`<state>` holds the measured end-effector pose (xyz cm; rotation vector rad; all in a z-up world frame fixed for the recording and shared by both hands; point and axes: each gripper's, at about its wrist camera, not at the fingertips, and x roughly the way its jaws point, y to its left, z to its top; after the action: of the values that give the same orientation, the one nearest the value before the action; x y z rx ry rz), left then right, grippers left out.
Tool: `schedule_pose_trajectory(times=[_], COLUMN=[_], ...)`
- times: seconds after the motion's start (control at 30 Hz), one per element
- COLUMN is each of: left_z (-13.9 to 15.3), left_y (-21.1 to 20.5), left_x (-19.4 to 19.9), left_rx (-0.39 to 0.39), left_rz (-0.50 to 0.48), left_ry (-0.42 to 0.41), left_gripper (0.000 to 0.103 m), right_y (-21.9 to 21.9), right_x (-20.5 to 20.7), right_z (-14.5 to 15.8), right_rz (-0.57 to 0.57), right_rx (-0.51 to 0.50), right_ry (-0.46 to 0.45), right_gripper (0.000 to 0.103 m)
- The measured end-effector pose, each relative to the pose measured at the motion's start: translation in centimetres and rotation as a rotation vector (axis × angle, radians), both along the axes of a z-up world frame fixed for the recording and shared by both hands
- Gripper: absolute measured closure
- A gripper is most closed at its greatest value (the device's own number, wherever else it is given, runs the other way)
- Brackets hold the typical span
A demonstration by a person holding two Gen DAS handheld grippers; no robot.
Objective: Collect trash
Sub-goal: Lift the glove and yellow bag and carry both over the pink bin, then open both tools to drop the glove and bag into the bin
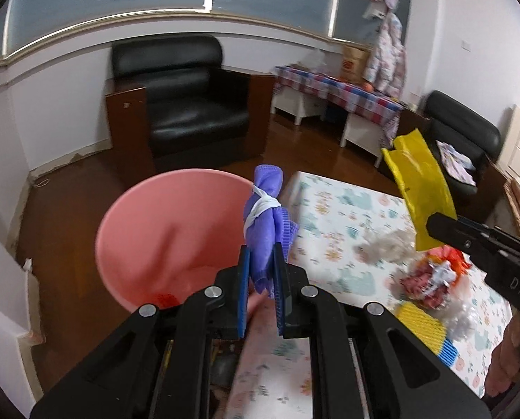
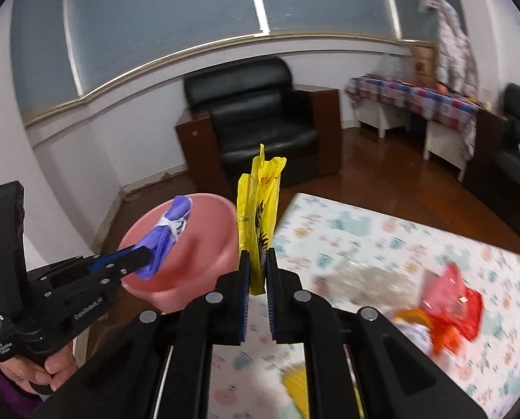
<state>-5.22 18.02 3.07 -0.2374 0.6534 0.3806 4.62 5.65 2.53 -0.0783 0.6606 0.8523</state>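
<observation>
My left gripper [image 1: 262, 255] is shut on a rolled purple face mask [image 1: 266, 220] tied with its white strap, held just over the right rim of a pink bucket [image 1: 162, 234]. It also shows in the right wrist view [image 2: 144, 260] with the mask [image 2: 165, 234] over the bucket [image 2: 197, 244]. My right gripper [image 2: 258, 256] is shut on a folded yellow plastic bag [image 2: 260, 216], upright beside the bucket; the bag [image 1: 422, 188] shows at the right of the left wrist view.
A patterned mat [image 1: 347, 209] covers the table, with a trash pile: red and orange wrappers [image 2: 452, 300], clear plastic [image 2: 371, 282], a yellow-blue mesh piece [image 1: 424, 328]. A black armchair [image 1: 190, 97] and a cloth-covered bench [image 1: 340, 94] stand behind on the wooden floor.
</observation>
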Motion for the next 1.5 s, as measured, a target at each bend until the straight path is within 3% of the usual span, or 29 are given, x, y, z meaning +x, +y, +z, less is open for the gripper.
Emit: schedule_pose_trajectory(times=[0.5,1.23,1.5], left_z=[-1.4,-4.1,-4.4], left_y=[4.2,7.4,8.2], left_x=[-1.2,-1.1,-1.0], left_rx=[-0.007,-0.085,-0.114], left_rz=[0.127,0.159,0.199], left_ry=[0.024,0.084,0.095], left_gripper=[0.091,0.091,0.089], right_y=[10.1,15.5,15.6], right_x=[0.7,2.1,2.1], right_z=[-2.5,-6.2,-6.6], right_rz=[0.118,0.161,0.185], right_rx=[-0.065,-0.146,-0.134], right_ry=[0.047,0.123,0.126], right_gripper=[0.095,0.093,0.068])
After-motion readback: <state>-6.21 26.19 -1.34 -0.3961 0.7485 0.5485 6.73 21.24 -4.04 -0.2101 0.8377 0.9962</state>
